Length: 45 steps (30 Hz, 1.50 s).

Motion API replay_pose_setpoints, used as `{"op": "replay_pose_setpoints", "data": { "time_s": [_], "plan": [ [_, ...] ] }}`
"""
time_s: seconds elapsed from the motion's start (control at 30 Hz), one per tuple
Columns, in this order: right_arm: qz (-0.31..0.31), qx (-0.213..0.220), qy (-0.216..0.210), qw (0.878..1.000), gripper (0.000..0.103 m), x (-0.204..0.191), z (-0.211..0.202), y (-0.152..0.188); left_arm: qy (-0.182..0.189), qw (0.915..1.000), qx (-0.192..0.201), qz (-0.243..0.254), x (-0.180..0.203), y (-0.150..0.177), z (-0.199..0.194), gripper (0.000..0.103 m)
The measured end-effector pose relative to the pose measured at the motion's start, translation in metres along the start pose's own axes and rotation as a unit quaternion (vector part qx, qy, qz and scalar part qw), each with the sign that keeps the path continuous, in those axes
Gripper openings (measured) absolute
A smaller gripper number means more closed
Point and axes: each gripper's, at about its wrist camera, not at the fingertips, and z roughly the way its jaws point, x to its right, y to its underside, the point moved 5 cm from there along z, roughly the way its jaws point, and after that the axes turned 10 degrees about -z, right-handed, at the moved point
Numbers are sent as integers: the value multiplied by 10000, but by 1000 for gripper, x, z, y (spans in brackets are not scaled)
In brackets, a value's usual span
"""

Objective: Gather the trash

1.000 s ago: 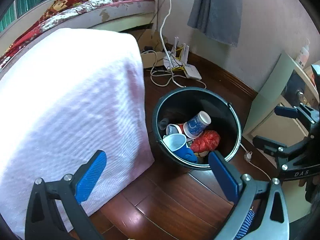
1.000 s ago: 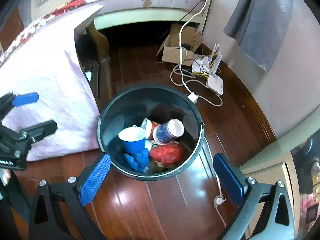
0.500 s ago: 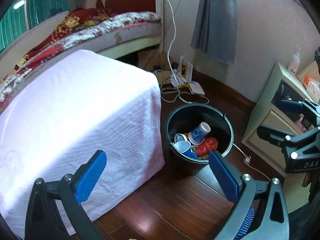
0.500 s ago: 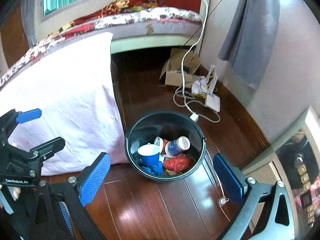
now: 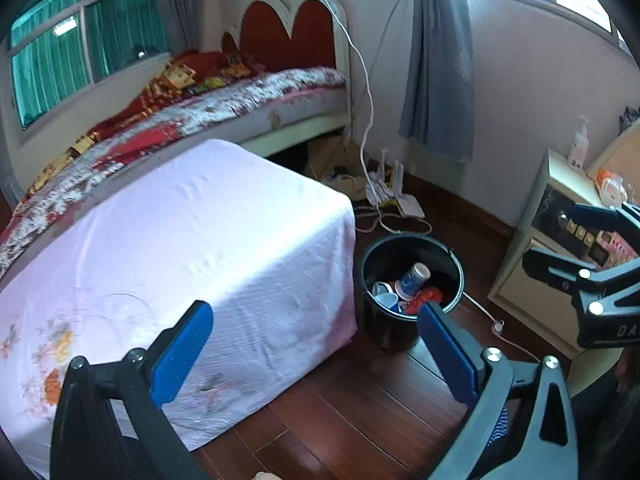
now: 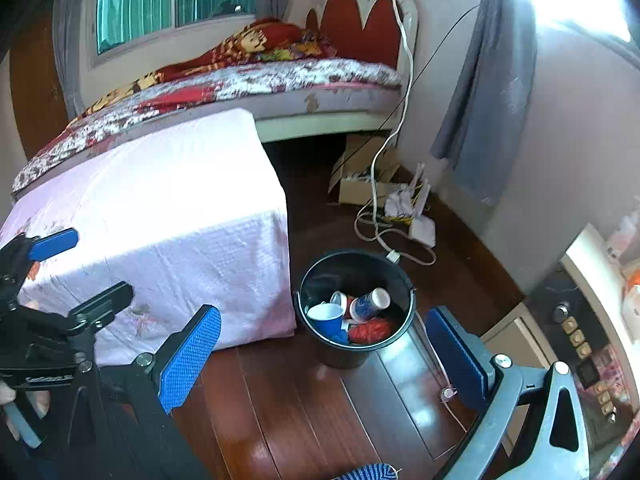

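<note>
Both grippers, left gripper (image 5: 312, 344) and right gripper (image 6: 324, 352), have risen away from the bin (image 6: 356, 268); jaws wide, empty. Cups (image 6: 370, 303) and red wrapper (image 6: 370, 329) lie inside, right of the pink-covered worktop (image 6: 160, 208).

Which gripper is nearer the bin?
Right, slightly. Right gripper is raised just in front of the bin; left gripper is raised over the table corner beside it. Both empty.
</note>
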Motion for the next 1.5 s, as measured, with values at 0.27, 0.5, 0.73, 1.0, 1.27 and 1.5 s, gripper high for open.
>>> {"op": "replay_pose_setpoints", "data": {
  "time_s": [0.27, 0.5, 0.73, 1.0, 1.27, 1.5],
  "plan": [
    [101, 328, 228, 9991, 103, -10, -61, -4, 27, 9990, 453, -56, -3, -4, -55, 102],
    [7, 611, 327, 9976, 103, -19, -95, -8, -5, 9965, 817, -155, -7, -8, -81, 102],
    [-10, 647, 363, 9972, 103, -17, -99, -10, -72, 9950, 960, -250, -13, -13, -86, 102],
    [17, 681, 399, 9969, 103, -16, -102, -6, -46, 9953, 946, -203, -9, -7, -86, 102],
    [58, 669, 407, 9969, 103, -14, -101, -4, -32, 9954, 947, -140, -4, -8, -89, 102],
    [80, 696, 412, 9967, 103, -14, -104, -4, -51, 9956, 927, -104, 2, -8, -89, 102]
  ]
}}
